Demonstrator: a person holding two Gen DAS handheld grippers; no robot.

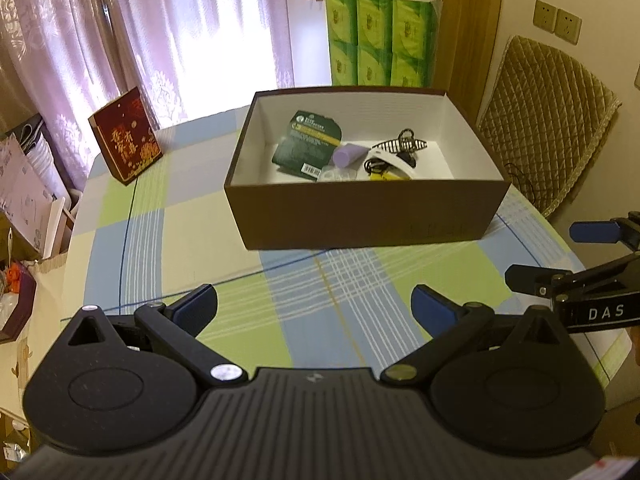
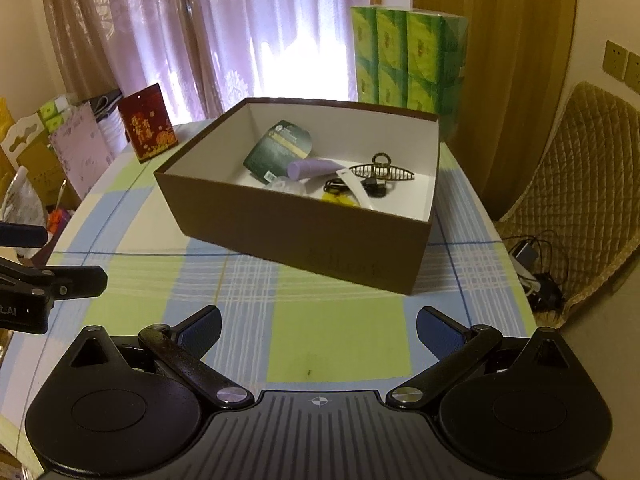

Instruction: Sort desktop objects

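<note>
Your left tongs and right tongs both hung spread and empty over the near surface; the box sat farther back, already holding the green card, purple tube, hair clip and cable; nothing loose showed near you, so the sort looked almost done; you did best keeping both tongs clear of the box wall.
</note>
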